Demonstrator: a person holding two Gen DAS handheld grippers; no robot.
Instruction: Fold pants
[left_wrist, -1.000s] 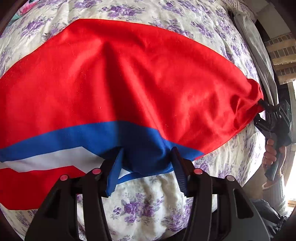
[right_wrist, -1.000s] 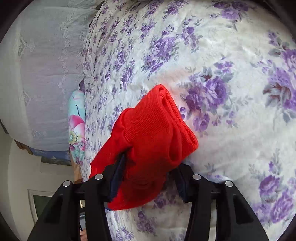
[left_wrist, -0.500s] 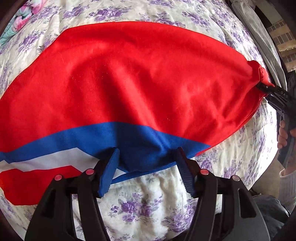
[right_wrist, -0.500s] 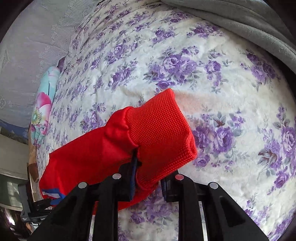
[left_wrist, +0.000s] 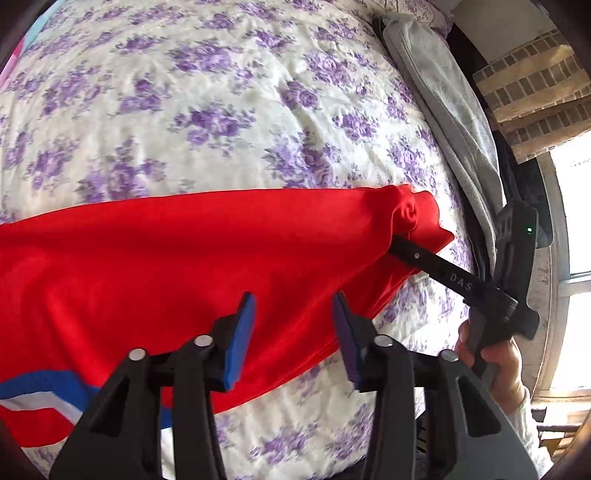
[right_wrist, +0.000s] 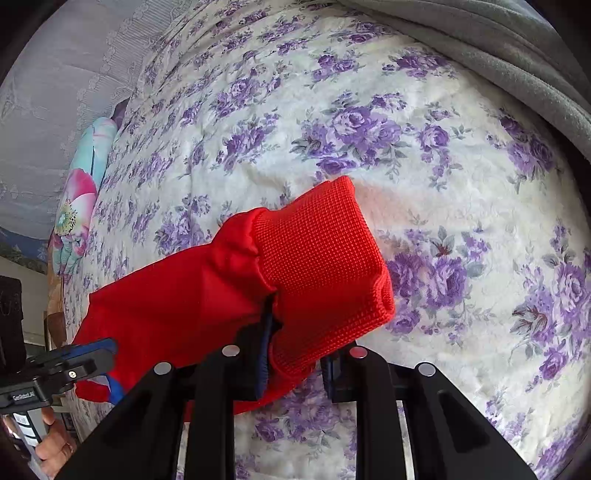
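Pants (left_wrist: 177, 258) cuff in right gripper (right_wrist: 295, 354) — seemingly pinched.

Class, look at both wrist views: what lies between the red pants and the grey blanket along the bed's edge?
Only bare floral bedspread separates the red pants from the grey blanket; the right wrist view shows it best.

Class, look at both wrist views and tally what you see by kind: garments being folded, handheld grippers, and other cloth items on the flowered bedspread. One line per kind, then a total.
Red pants: 1
Grippers: 2, left gripper and right gripper
Grey blanket: 1
Flower-print pillow: 1
Total: 5
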